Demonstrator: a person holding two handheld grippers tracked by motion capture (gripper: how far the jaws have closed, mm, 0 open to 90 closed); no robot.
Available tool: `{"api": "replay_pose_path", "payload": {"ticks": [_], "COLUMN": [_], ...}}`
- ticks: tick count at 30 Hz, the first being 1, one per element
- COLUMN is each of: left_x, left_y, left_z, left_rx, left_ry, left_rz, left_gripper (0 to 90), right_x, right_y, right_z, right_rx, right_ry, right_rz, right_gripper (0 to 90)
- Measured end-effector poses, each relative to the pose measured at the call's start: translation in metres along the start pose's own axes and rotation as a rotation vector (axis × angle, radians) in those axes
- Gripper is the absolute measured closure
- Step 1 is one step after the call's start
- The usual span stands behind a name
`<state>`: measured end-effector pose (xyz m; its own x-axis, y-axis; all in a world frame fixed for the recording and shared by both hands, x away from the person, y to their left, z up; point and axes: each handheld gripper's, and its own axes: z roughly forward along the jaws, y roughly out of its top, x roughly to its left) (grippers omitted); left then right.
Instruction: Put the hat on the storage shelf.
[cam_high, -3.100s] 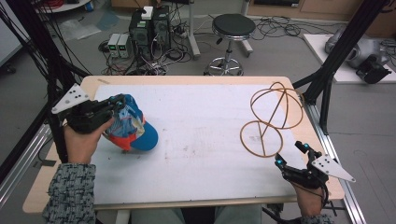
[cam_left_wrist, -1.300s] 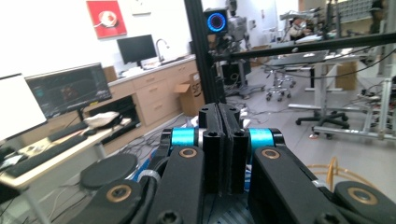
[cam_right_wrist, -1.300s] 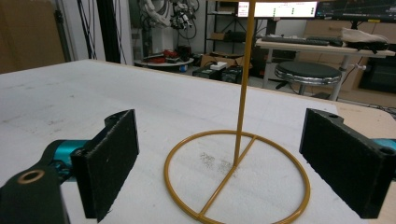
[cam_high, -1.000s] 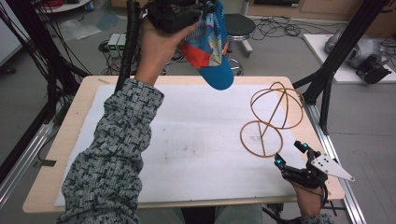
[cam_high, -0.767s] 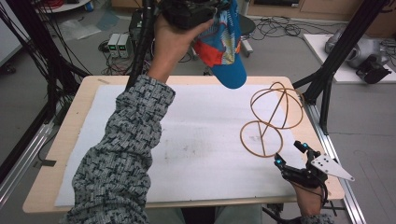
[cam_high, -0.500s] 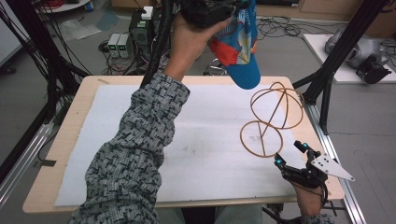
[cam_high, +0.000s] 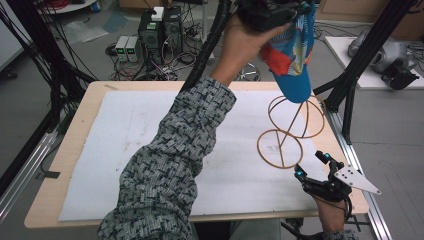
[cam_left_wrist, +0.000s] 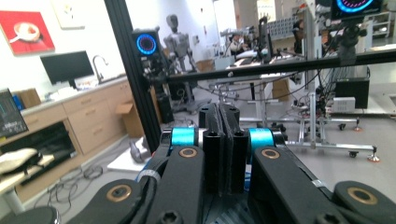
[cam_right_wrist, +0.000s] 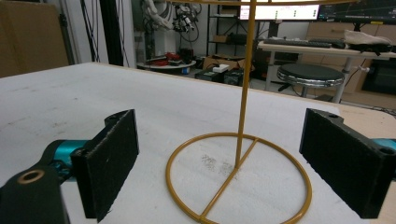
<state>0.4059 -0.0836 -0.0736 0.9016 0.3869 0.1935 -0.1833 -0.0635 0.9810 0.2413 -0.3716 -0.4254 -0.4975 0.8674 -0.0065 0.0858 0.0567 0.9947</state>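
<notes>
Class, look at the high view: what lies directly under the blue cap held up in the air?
Under the blue cap, held by the left gripper, stands the gold wire stand on the white mat. The cap's brim hides part of the stand's top ring, so contact cannot be judged.

The blue, orange-patterned cloth cap looks soft and matt. Below it, the thin yellow wire stand appears smooth, painted metal, standing on a rough white felt-like mat over the pale wooden table.
</notes>
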Motion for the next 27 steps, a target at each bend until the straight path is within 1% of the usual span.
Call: {"api": "replay_pose_path", "payload": {"ticks": [2,4,5,6,8,9,11,12,13,15,16,18,20,21,23,24,25,27], "left_x": [-0.001,-0.002,-0.001,-0.001,0.000,0.000,0.000,0.000,0.000,0.000,0.000,-0.003,-0.005,-0.005,-0.008,-0.008,-0.011,-0.012], "left_y": [-0.003,-0.005,-0.011,-0.011,-0.020,-0.020,-0.027,-0.032,-0.032,-0.040,-0.040,-0.047,-0.051,-0.051,-0.058,-0.058,-0.064,-0.067], "left_z": [0.006,0.008,0.012,0.012,0.015,0.015,0.015,0.015,0.015,0.016,0.016,0.018,0.020,0.020,0.022,0.022,0.024,0.025], "left_rx": [0.012,0.022,0.038,0.038,0.074,0.074,0.096,0.119,0.119,0.160,0.160,0.204,0.218,0.218,0.244,0.244,0.269,0.282], "left_ry": [-0.008,-0.012,-0.027,-0.027,-0.027,-0.027,-0.032,-0.032,-0.032,-0.047,-0.047,-0.056,-0.065,-0.065,-0.064,-0.064,-0.067,-0.067], "left_rz": [-0.005,-0.005,-0.019,-0.019,-0.026,-0.026,-0.036,-0.026,-0.026,-0.027,-0.027,-0.013,-0.014,-0.014,-0.009,-0.009,0.001,0.007], "left_gripper": [88.1,88.1,88.1,88.1,88.1,88.1,88.1,88.1,88.0,88.1,88.0,88.0,88.1,88.1,88.0,88.0,88.1,88.1], "right_x": [0.000,0.000,0.000,0.000,-0.001,-0.001,-0.001,-0.001,-0.001,0.000,0.000,0.000,0.000,0.000,0.000,0.000,0.000,0.000], "right_y": [0.000,0.000,0.000,0.000,0.000,0.000,0.000,0.000,0.000,0.000,0.000,0.000,0.000,0.000,0.000,0.000,0.000,0.000], "right_z": [0.000,-0.001,-0.001,-0.001,-0.001,-0.001,-0.001,-0.001,-0.001,-0.001,-0.001,-0.001,-0.001,-0.001,-0.001,-0.001,-0.001,-0.001], "right_rx": [0.001,-0.003,-0.003,-0.003,-0.004,-0.004,-0.001,0.000,-0.001,-0.001,-0.001,0.003,0.003,0.003,0.003,0.003,0.003,0.004], "right_ry": [-0.001,0.001,0.001,0.001,0.000,0.000,0.001,0.000,0.003,0.001,0.001,0.001,0.002,0.001,0.002,0.002,0.002,0.002], "right_rz": [0.002,0.004,0.006,0.006,0.003,0.003,0.007,0.006,0.004,0.003,0.003,0.002,0.004,0.002,0.002,0.002,0.003,0.001], "right_gripper": [11.1,11.1,11.1,11.1,11.1,11.1,11.1,11.1,11.1,11.1,11.1,11.1,11.1,11.1,11.1,11.1,11.1,11.1]}}
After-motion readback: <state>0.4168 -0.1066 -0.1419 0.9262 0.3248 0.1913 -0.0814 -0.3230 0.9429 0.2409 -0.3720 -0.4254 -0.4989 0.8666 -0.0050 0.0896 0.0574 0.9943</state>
